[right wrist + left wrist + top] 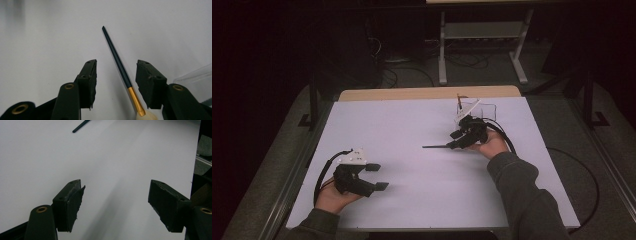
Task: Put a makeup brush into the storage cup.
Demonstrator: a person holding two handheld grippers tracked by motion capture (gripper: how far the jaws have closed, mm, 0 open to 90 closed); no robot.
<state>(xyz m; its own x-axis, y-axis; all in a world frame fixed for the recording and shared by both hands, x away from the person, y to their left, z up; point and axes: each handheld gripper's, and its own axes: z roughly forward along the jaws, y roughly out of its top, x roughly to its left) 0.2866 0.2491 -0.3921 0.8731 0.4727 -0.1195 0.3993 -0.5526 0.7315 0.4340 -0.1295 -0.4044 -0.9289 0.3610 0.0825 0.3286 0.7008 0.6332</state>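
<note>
On the white table — left tongs spread, bare; right tongs spread astride the brush.

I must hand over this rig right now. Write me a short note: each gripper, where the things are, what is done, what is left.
Left gripper: open, nothing between its fingers, resting near the table's left front.
Right gripper: open, fingers astride the brush, not pressing it.
The brush lies flat on the white table, dark handle pointing left. A clear container stands just behind the right gripper.
Done: right gripper lined up over the brush.
Left: probably close and lift.
</note>
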